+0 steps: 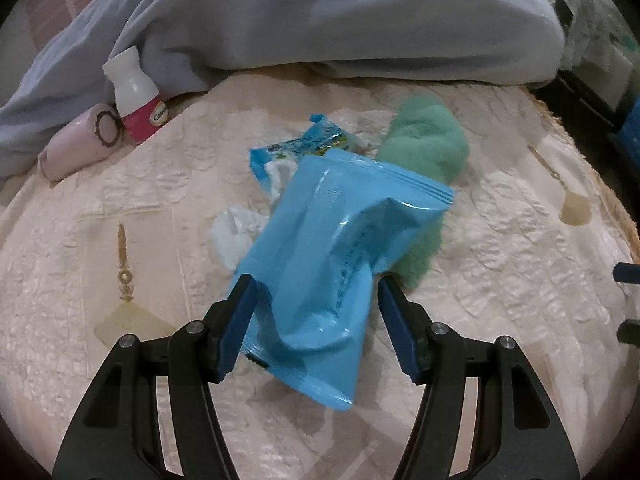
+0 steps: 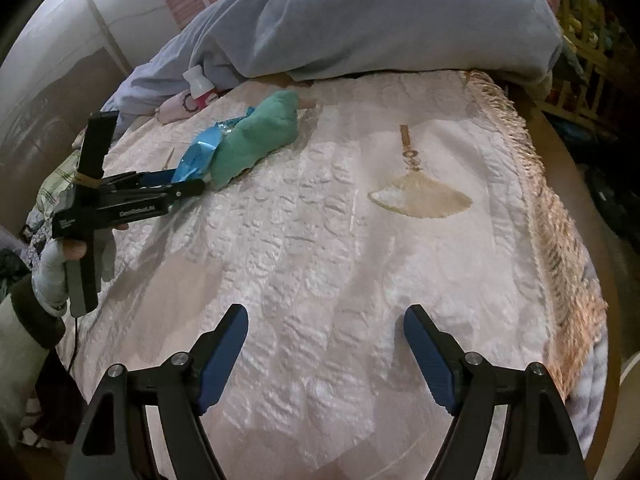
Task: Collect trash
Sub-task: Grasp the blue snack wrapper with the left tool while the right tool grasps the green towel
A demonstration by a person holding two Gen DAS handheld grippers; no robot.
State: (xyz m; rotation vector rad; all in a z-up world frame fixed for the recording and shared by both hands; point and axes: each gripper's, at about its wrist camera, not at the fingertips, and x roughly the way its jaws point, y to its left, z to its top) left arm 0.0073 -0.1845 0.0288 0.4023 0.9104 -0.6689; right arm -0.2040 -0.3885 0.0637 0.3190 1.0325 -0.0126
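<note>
The left gripper (image 1: 314,286) is reaching over the pink bedspread (image 1: 500,240) with its jaws spread around a blue snack wrapper (image 1: 340,240), which is lying near the middle of the bed beside a green cloth (image 1: 424,140); whether the pads are already pressing it, I cannot tell. The grasping step seems to be in hand, so the next move is probably calling for closing on the wrapper. The right gripper (image 2: 324,316) is hovering released and empty near the bed's front edge.
</note>
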